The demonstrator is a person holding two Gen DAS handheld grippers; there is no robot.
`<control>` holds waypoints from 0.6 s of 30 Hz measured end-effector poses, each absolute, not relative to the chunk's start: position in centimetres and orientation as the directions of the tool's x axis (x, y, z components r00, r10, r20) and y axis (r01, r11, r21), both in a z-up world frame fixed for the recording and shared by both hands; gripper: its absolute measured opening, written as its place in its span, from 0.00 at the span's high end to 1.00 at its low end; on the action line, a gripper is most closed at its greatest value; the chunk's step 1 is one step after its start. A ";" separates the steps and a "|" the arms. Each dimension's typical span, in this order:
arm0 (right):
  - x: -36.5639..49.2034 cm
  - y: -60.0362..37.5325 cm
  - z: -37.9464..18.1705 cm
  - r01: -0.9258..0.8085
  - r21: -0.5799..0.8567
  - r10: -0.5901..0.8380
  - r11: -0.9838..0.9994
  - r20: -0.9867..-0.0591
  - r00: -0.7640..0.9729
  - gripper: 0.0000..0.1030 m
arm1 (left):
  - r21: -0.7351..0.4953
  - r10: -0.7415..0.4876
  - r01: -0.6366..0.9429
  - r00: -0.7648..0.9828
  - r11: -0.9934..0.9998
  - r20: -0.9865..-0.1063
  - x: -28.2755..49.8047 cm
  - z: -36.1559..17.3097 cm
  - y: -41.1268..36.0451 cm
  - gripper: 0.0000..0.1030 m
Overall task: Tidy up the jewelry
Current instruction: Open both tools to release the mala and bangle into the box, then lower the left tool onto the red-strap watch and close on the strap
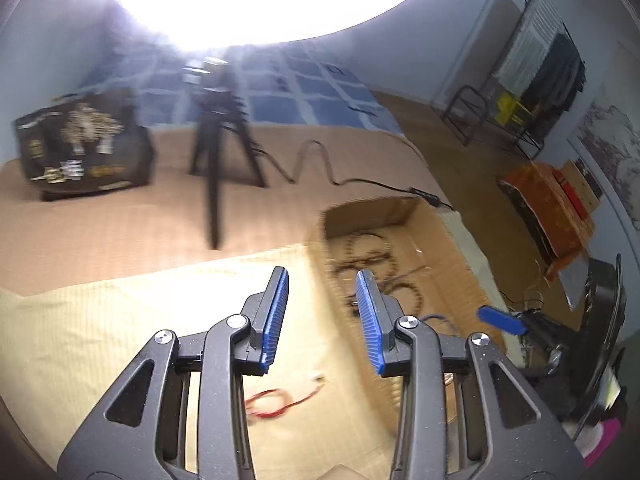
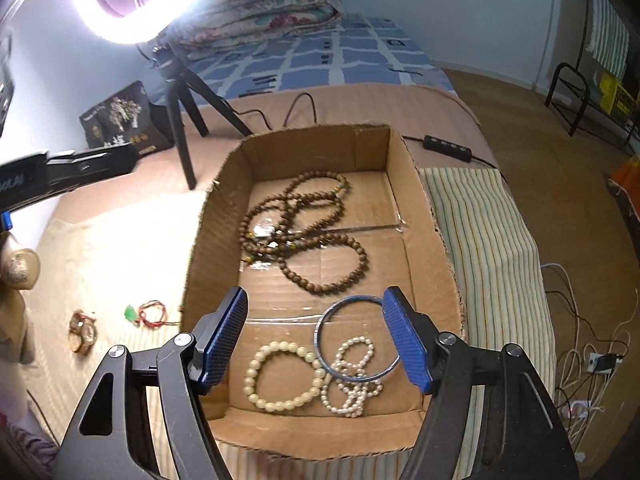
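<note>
My right gripper (image 2: 316, 292) hangs open over a cardboard box (image 2: 320, 136), with nothing between its pads. In the box lie a long brown bead necklace (image 2: 304, 232), a blue bangle (image 2: 356, 340), a cream bead bracelet (image 2: 284, 376) and a pearl bracelet (image 2: 356, 380). Left of the box, on the cream cloth, are a red string with a green pendant (image 2: 150, 314) and a gold watch (image 2: 84, 334). My left gripper (image 1: 322, 272) is open and empty above the cloth beside the box's (image 1: 372, 208) left wall. The red string (image 1: 272, 402) lies below it.
A ring light (image 2: 120, 0) on a black tripod (image 2: 184, 120) stands behind the box, and its cable and controller (image 2: 448, 146) run to the right. A black printed bag (image 1: 84, 144) sits at the back left. A striped cloth (image 2: 480, 240) covers the bed edge on the right.
</note>
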State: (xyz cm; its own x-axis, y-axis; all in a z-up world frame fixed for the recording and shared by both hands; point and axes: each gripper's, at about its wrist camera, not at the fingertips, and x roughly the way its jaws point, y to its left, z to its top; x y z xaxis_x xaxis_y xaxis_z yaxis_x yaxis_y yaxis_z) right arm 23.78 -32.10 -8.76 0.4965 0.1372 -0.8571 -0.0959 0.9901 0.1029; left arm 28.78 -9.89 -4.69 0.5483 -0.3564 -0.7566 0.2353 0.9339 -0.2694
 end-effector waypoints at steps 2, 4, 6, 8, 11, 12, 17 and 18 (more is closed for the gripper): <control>23.7 -32.0 -8.3 -0.102 0.112 0.148 0.989 -0.849 0.507 0.32 | -0.264 -0.337 0.209 0.576 0.942 -0.745 27.9 -4.2 -7.3 0.66; 23.5 -31.7 -7.8 -0.108 0.122 0.161 0.987 -0.838 0.521 0.32 | -0.270 -0.325 0.182 0.596 0.945 -0.734 27.1 -3.9 -4.9 0.66; 23.3 -31.4 -7.4 -0.116 0.135 0.176 0.984 -0.828 0.533 0.32 | -0.273 -0.310 0.157 0.609 0.949 -0.730 26.4 -3.7 -2.9 0.66; 23.1 -31.0 -7.1 -0.126 0.145 0.190 0.981 -0.820 0.539 0.32 | -0.271 -0.290 0.127 0.615 0.954 -0.733 25.5 -3.7 -0.8 0.66; 22.9 -30.3 -6.8 -0.142 0.159 0.212 0.977 -0.811 0.546 0.32 | -0.273 -0.268 0.087 0.610 0.958 -0.746 24.2 -4.0 2.2 0.66; 22.8 -30.0 -6.7 -0.148 0.163 0.218 0.975 -0.809 0.546 0.32 | -0.276 -0.265 0.078 0.607 0.958 -0.749 23.8 -4.1 3.1 0.66; 22.4 -28.6 -6.2 -0.177 0.178 0.248 0.968 -0.796 0.552 0.32 | -0.258 -0.230 0.040 0.596 0.965 -0.769 21.7 -4.9 6.0 0.66; 22.3 -28.2 -6.2 -0.186 0.186 0.259 0.965 -0.793 0.552 0.32 | -0.257 -0.228 0.035 0.587 0.966 -0.777 21.4 -5.2 6.4 0.66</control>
